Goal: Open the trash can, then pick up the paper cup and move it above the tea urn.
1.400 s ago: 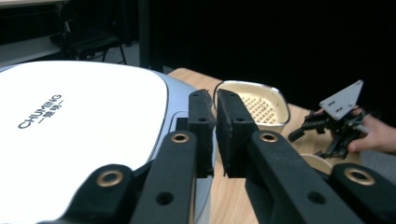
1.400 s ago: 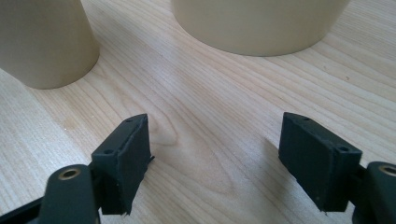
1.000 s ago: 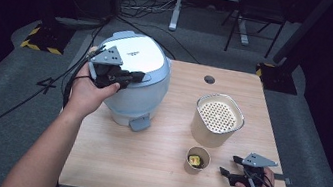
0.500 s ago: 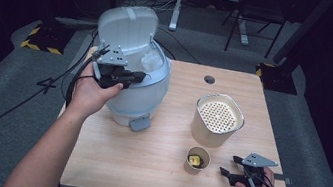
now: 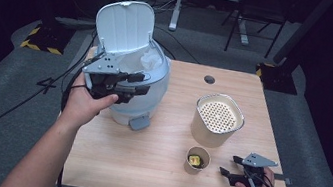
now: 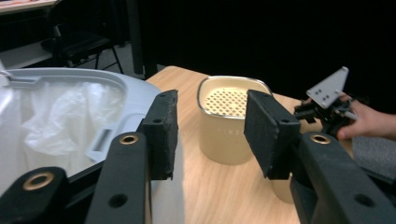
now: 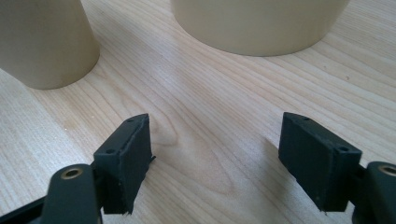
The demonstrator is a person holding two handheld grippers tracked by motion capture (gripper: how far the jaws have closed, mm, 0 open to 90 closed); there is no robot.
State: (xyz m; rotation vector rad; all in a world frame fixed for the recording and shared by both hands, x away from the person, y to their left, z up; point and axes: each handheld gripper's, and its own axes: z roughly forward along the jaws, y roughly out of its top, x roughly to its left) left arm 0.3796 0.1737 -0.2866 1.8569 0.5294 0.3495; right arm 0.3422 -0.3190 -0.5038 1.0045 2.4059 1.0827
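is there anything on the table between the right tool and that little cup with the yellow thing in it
Nothing visible. In the high view the right tool rests on the table just right of the small cup, with bare wood between them. Its jaws stand open and empty. The perforated container stands farther back, out of the way.

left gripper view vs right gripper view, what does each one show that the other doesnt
The left gripper view alone has the white lidded bin's open mouth with its crumpled clear plastic liner, its own left gripper with nothing between the jaws, which have just been opening, and the right gripper held farther off. The right gripper view alone has that right gripper close up, open over bare wood. Both share the light wooden table and the cream perforated-top canister.
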